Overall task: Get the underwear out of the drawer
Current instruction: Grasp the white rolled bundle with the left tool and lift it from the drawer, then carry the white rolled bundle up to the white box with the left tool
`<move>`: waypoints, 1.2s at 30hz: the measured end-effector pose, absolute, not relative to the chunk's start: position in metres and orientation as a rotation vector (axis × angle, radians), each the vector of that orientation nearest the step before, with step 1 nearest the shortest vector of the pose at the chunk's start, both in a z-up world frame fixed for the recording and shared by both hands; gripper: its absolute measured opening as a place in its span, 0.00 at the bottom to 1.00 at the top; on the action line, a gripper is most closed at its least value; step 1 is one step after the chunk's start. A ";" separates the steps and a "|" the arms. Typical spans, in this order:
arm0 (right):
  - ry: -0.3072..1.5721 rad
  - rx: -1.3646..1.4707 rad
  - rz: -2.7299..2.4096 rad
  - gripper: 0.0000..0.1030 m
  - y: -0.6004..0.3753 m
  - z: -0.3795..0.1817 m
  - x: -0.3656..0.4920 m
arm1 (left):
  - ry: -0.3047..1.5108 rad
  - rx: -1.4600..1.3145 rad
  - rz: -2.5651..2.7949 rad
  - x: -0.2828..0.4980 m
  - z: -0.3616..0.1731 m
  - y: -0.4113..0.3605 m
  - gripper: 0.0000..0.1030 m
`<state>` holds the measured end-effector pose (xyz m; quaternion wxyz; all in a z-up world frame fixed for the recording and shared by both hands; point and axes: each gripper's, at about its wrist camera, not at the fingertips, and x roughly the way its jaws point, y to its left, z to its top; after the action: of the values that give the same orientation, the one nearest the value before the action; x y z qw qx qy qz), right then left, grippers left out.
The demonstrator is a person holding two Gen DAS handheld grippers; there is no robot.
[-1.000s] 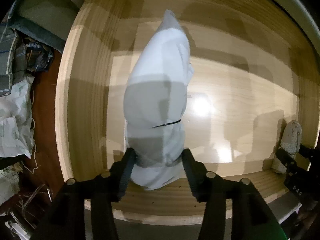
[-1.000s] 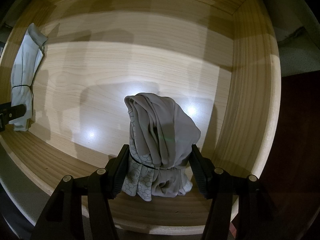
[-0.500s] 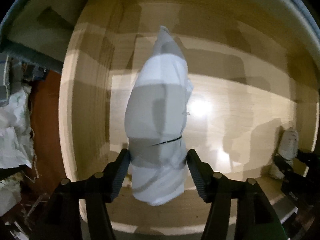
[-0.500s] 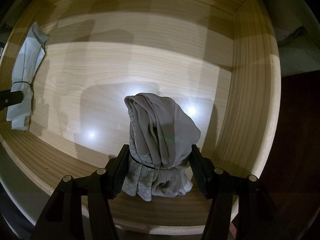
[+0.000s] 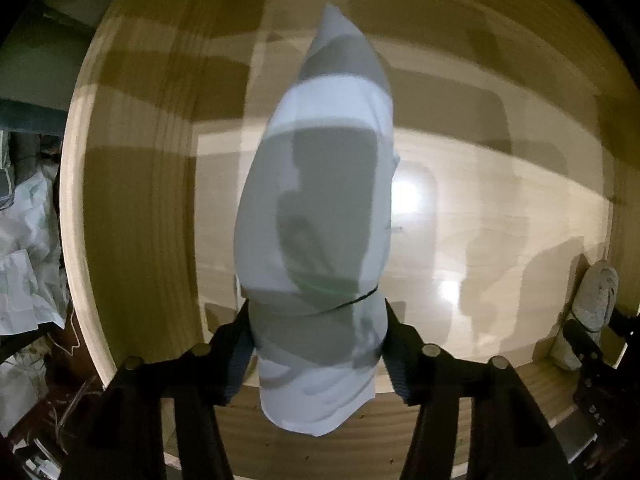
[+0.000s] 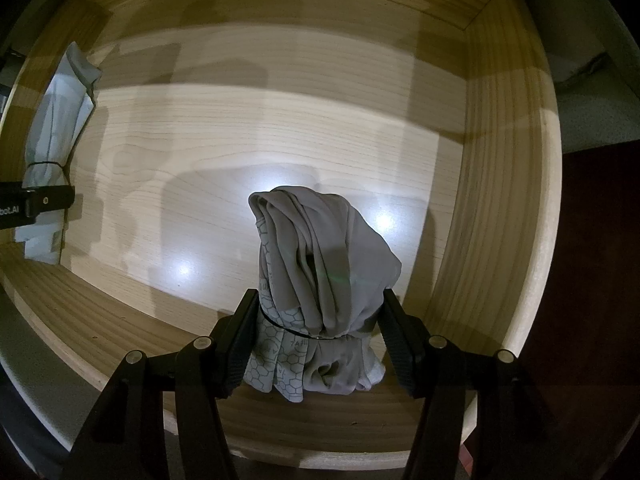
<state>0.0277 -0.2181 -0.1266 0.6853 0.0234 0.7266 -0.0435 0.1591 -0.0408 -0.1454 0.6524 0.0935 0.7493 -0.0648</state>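
two rolled bundles (image 5: pixel 316 208) (image 6: pixel 320 288) between claws over wooden drawer (image 6: pixel 280 128)

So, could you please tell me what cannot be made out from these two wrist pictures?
- Left wrist view: motion blur smears the white bundle; whether the closing left tongs press it yet is unclear.
- Left wrist view: the clutter beside the drawer is dark and cut off.
- Right wrist view: the grey bundle hides its own underside.

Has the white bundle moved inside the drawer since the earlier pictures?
Yes. In the right wrist view, the white bundle now sits higher along the drawer's left wall.
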 end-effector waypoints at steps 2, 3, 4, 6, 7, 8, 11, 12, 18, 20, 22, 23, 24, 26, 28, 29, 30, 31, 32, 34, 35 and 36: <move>1.626 0.054 -0.097 0.54 -0.217 -0.127 0.027 | 1.710 0.224 -0.163 0.158 -0.144 -0.042 0.50; 1.627 0.052 -0.097 0.54 -0.217 -0.128 0.026 | 1.716 0.223 -0.167 0.158 -0.144 -0.044 0.49; 1.627 0.052 -0.097 0.54 -0.218 -0.128 0.026 | 1.731 0.220 -0.176 0.159 -0.143 -0.043 0.46; 1.627 0.053 -0.097 0.54 -0.217 -0.129 0.026 | 1.740 0.208 -0.201 0.161 -0.135 -0.045 0.44; 1.626 0.053 -0.096 0.54 -0.218 -0.129 0.026 | 1.737 0.211 -0.207 0.162 -0.132 -0.047 0.44; 1.626 0.053 -0.096 0.54 -0.218 -0.130 0.026 | 1.732 0.220 -0.211 0.163 -0.127 -0.048 0.44; 1.626 0.053 -0.096 0.54 -0.217 -0.130 0.026 | 1.734 0.229 -0.238 0.161 -0.113 -0.053 0.44; 1.627 0.053 -0.096 0.54 -0.217 -0.130 0.026 | 1.757 0.211 -0.246 0.158 -0.111 -0.053 0.44; 1.626 0.053 -0.096 0.54 -0.218 -0.130 0.026 | 1.820 0.181 -0.277 0.156 -0.093 -0.053 0.44; 1.626 0.053 -0.096 0.54 -0.218 -0.130 0.026 | 1.835 0.146 -0.280 0.154 -0.083 -0.047 0.44; 1.626 0.053 -0.096 0.54 -0.218 -0.130 0.026 | 1.840 0.123 -0.289 0.154 -0.075 -0.042 0.44; 1.626 0.053 -0.096 0.54 -0.218 -0.130 0.026 | 1.843 0.109 -0.291 0.152 -0.072 -0.040 0.44; 1.626 0.053 -0.096 0.54 -0.218 -0.130 0.026 | 1.842 0.095 -0.301 0.150 -0.068 -0.037 0.44; 1.626 0.053 -0.096 0.54 -0.218 -0.130 0.026 | 1.848 0.067 -0.314 0.150 -0.064 -0.034 0.44; 1.626 0.053 -0.096 0.54 -0.218 -0.130 0.026 | 1.853 0.056 -0.329 0.149 -0.062 -0.030 0.44; 1.626 0.053 -0.096 0.54 -0.218 -0.130 0.026 | 1.842 0.059 -0.333 0.147 -0.058 -0.029 0.44; 1.626 0.053 -0.096 0.54 -0.218 -0.130 0.026 | 1.838 0.055 -0.333 0.147 -0.055 -0.028 0.44; 1.625 0.054 -0.096 0.54 -0.218 -0.130 0.026 | 1.835 0.053 -0.336 0.143 -0.054 -0.032 0.44; 1.625 0.055 -0.096 0.54 -0.219 -0.129 0.026 | 1.823 0.059 -0.340 0.141 -0.051 -0.031 0.44; 1.625 0.055 -0.096 0.54 -0.220 -0.129 0.025 | 1.807 0.076 -0.341 0.137 -0.045 -0.028 0.44; 1.625 0.055 -0.096 0.54 -0.220 -0.129 0.025 | 1.799 0.083 -0.345 0.136 -0.042 -0.027 0.44; 1.625 0.055 -0.095 0.54 -0.220 -0.129 0.025 | 1.778 0.100 -0.352 0.133 -0.037 -0.028 0.44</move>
<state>0.0253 -0.2199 -0.1294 0.6865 0.0247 0.7255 -0.0426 0.1328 -0.0280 -0.0370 0.6155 0.0436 0.7720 -0.1528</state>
